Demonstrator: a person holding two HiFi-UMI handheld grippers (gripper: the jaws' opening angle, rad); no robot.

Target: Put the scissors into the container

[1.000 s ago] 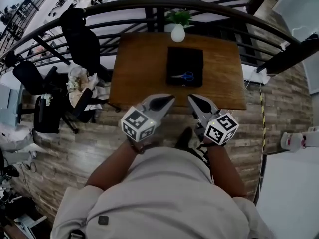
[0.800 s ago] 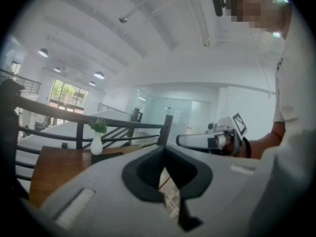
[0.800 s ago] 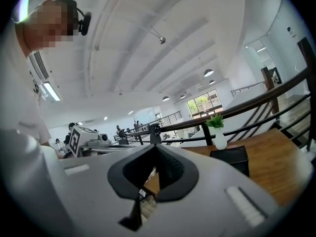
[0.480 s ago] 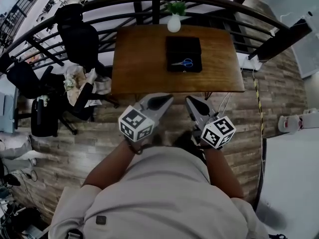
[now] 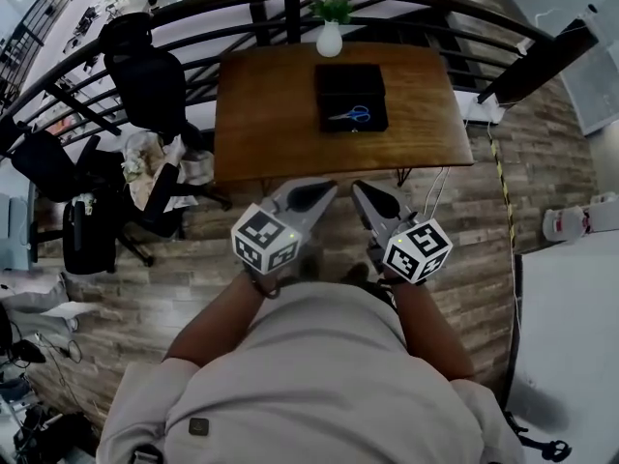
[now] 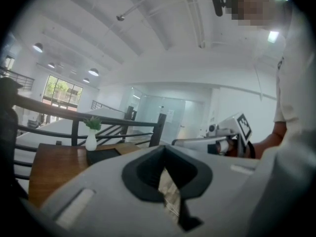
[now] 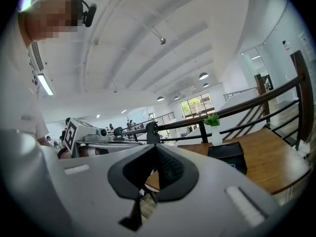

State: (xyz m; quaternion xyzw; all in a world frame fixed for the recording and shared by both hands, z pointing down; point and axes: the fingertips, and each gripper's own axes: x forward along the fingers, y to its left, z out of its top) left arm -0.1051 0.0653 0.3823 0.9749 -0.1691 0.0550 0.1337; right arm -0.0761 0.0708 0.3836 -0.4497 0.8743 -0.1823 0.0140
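Blue-handled scissors [image 5: 350, 115] lie on the near part of a black container [image 5: 350, 93] at the middle of a wooden table [image 5: 261, 114]. The container [image 7: 226, 155] also shows in the right gripper view, with a blue glint at its near corner. Both grippers are held side by side in front of the person's chest, over the floor and short of the table's near edge. My left gripper [image 5: 317, 193] [image 6: 164, 148] is shut and holds nothing. My right gripper [image 5: 362, 193] [image 7: 155, 147] is shut and holds nothing too.
A white vase with a green plant [image 5: 330, 37] stands at the table's far edge, just behind the container. A dark curved railing [image 5: 193, 8] runs behind the table. Black office chairs [image 5: 145, 66] and clutter crowd the left. A cable [image 5: 430, 196] hangs at the table's near right.
The table has slid up and slightly left in the head view. The gripper tips, which overlapped its near edge, now show over the floor below it. Both stay shut.
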